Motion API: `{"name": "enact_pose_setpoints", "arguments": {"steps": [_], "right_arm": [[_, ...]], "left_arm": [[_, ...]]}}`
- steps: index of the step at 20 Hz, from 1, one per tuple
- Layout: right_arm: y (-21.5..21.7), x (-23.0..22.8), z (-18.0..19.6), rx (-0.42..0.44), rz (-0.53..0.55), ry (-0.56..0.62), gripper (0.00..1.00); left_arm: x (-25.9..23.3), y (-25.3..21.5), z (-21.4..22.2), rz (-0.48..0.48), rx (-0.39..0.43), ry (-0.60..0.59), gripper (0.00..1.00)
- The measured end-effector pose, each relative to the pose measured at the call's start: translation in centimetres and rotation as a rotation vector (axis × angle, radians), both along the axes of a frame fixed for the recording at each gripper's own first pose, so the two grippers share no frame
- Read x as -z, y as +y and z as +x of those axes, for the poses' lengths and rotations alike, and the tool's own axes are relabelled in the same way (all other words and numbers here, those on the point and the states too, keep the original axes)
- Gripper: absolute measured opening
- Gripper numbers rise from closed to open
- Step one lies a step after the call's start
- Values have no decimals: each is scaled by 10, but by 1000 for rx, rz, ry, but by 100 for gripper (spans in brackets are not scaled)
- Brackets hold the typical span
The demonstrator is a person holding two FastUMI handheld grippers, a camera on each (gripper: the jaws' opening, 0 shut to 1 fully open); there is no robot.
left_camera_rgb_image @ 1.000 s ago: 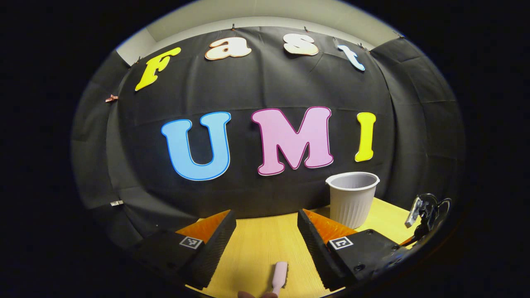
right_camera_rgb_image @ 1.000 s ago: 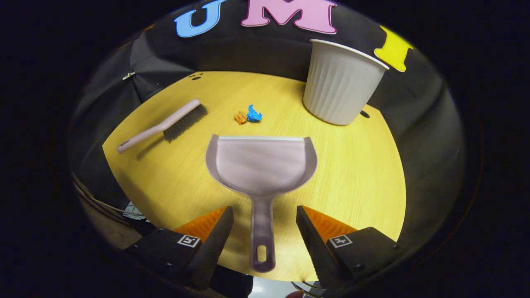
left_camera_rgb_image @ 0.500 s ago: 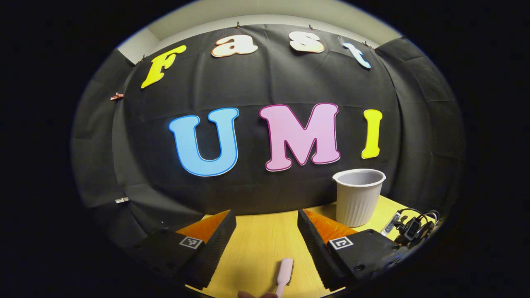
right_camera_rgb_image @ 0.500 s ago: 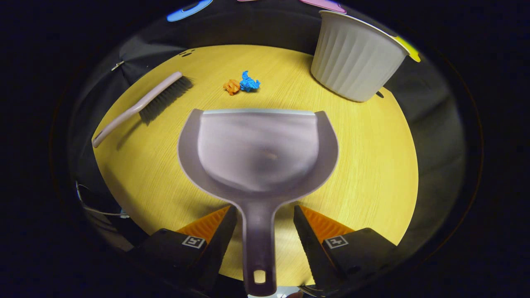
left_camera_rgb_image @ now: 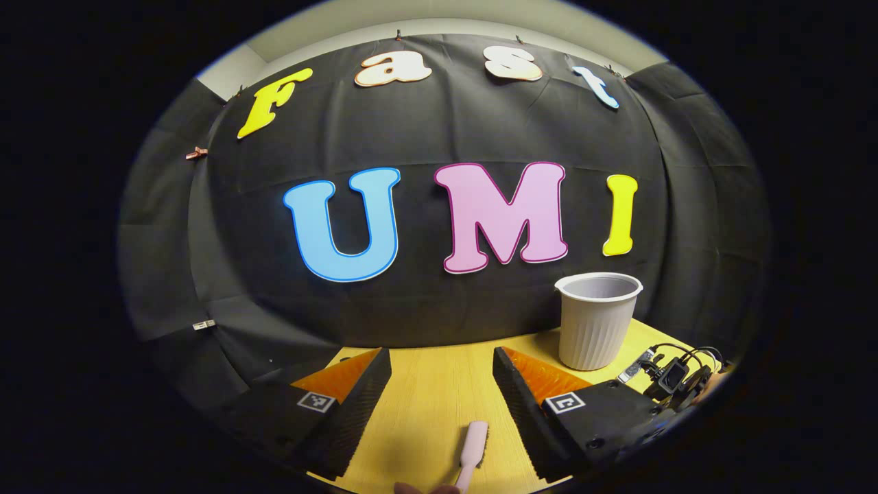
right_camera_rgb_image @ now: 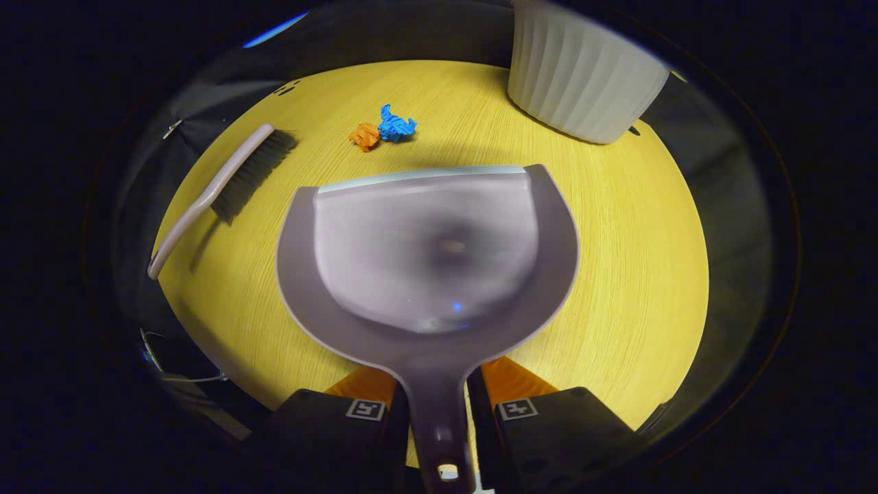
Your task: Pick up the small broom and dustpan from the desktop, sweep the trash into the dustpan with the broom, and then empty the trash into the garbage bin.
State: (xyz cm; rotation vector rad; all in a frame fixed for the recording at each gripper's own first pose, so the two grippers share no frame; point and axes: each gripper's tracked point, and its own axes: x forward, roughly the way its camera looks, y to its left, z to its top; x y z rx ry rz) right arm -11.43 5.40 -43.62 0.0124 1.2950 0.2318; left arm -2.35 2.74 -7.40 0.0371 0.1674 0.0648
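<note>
Pink plastic, the tip of the broom (left_camera_rgb_image: 473, 442) handle, lies on the bench (left_camera_rgb_image: 425, 391) low between my left fingers (left_camera_rgb_image: 442, 401), which stand spread wide and touch nothing. Its long axis runs roughly along my line of sight, tilted a little right, so I judge a short drop and a closing would take it. The bin (left_camera_rgb_image: 595, 319) stands far right.

Right gripper view: my right fingers (right_camera_rgb_image: 439, 412) are pressed onto the dustpan (right_camera_rgb_image: 429, 250) handle from both sides, pan pointing straight ahead. Trash (right_camera_rgb_image: 383, 130), an orange and a blue scrap, lies just beyond its front lip, slightly left. The broom (right_camera_rgb_image: 219, 192) lies left, bristles near the trash, handle toward my left hand, the nearer one.
</note>
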Motion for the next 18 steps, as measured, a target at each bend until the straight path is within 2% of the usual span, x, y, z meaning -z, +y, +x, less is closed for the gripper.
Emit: {"name": "enact_pose_setpoints", "arguments": {"steps": [4,5,9,15,18], "right_arm": [[2,0,1,-12,9,-32,36],[2,-1,1,-7,13,-34,39],[0,-6,-3,-38,3,-61,37],[1,-44,-15,-74,39,-133,37],[-2,-55,-23,-74,54,-138,36]], "left_arm": [[16,2,-3,-16,-1,40,95],[21,2,-3,-21,3,54,95],[49,7,-10,-25,10,126,94],[123,1,-22,-27,68,343,94],[163,-8,-34,-16,124,451,94]]}}
